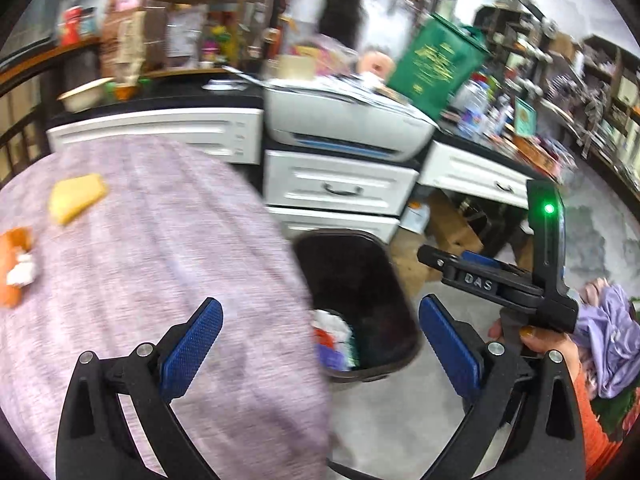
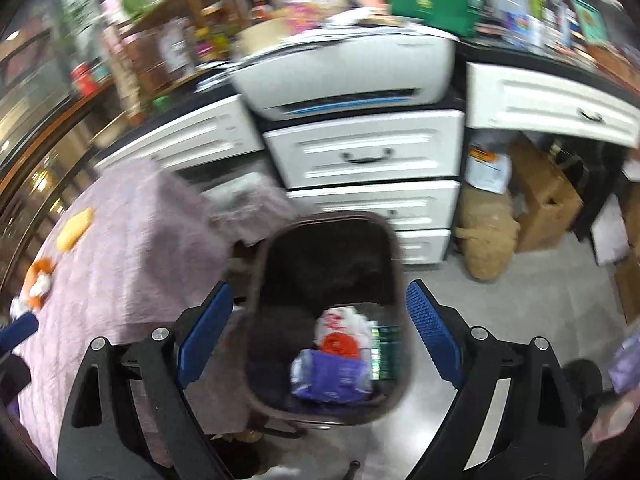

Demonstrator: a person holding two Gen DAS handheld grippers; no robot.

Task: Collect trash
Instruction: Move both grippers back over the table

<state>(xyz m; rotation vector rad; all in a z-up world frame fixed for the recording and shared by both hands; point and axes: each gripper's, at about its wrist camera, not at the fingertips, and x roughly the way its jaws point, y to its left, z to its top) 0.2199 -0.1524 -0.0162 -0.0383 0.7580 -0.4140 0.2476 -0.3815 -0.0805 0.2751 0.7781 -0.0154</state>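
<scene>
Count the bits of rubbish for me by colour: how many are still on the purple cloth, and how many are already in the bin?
On the cloth:
Yellow piece: 1
Orange-and-white piece: 1
In the bin:
White-and-red wrapper: 1
Purple wrapper: 1
Green packet: 1
Total: 5

Your dark brown trash bin (image 2: 324,320) stands upright on the floor just beside the table edge, its mouth open. At its bottom you can see a crumpled white-and-red wrapper (image 2: 340,332), a purple packet (image 2: 328,376) and a green packet (image 2: 386,352) lying together. On the cloth-covered table a yellow wedge-shaped piece (image 1: 78,197) and an orange-and-white scrap (image 1: 18,266) lie apart.
</scene>
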